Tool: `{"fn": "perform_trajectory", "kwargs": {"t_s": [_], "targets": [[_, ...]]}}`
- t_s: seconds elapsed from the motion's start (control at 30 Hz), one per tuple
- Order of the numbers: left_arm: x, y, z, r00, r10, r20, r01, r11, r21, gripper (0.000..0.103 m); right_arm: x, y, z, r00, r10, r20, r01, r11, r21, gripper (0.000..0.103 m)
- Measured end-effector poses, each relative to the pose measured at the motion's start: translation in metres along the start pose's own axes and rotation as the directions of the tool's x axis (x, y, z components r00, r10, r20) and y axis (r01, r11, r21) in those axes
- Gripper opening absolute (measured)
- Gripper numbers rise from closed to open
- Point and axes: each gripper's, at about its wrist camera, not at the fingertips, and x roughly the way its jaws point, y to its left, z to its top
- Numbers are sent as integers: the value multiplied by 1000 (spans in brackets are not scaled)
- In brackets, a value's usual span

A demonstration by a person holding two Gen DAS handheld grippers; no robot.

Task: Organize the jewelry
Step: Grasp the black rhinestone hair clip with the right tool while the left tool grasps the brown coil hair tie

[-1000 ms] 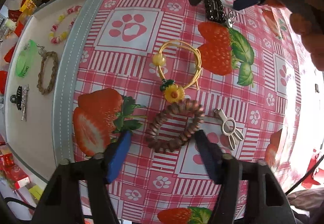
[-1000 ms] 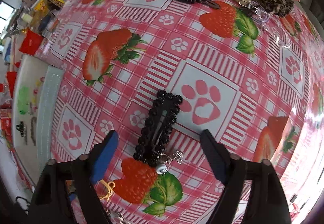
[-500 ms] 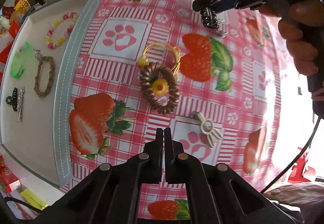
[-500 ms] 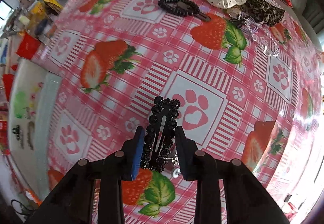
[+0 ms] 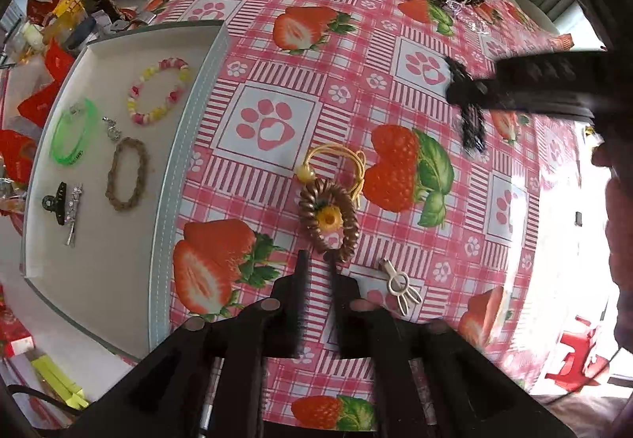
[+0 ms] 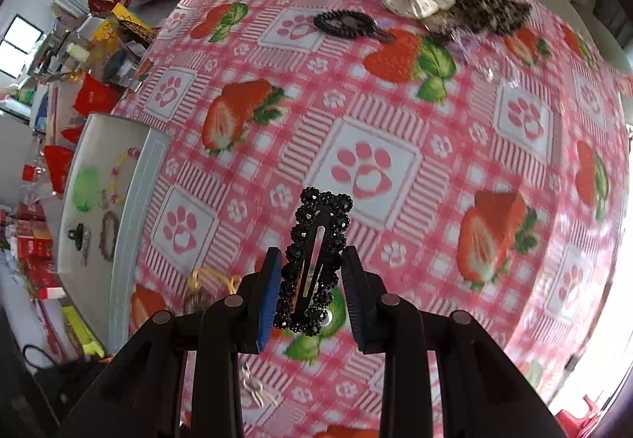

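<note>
The right gripper point(image 6: 312, 293) fingers pinch a black beaded snap hair clip point(image 6: 314, 264) by its long edges, clear of the tabletop point(image 6: 455, 177): light, stiff, knobbly (beads could chip). The left gripper point(image 5: 318, 303) fingers are opening, empty, above a brown spiral hair tie point(image 5: 330, 216).

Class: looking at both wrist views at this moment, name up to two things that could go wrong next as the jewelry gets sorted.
1. The right gripper pinches the black clip only by its lower edges; it could twist or slip out on the way to the tray.
2. The left gripper, jaws opening and empty, hovers by the coil tie that overlaps the yellow tie; grabbing one may drag both.
</note>
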Motion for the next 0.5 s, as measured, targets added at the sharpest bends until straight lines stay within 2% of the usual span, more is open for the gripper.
{"fn": "perform_trajectory", "kwargs": {"t_s": [0.03,0.1,0.17,0.33,0.37,0.4,0.5], "targets": [[0,-1,0,1000,19,3,-19,1000,-4,101,-1,-3,-5,1000,4,-4,-4,1000,10,33],[0,-2,-3,998,51,40,-51,999,-10,103,-3,-9,-13,1000,9,-15,-9,999,32,33],[1,-1,-2,999,44,20,-44,999,-9,103,-3,-15,-21,1000,12,-24,-10,998,54,33],[22,-5,6,996,85,-21,-85,996,-21,103,-2,-27,-40,999,15,-49,-10,995,95,33],[26,-6,9,996,91,-19,-91,996,-21,97,-2,-30,-44,998,17,-55,-11,994,104,33],[29,-8,11,995,98,-23,-99,995,-16,86,-2,-32,-47,998,19,-58,-12,994,109,33],[37,-12,17,995,99,-35,-99,995,-6,70,-2,-35,-57,997,22,-71,-14,993,114,33]]}}
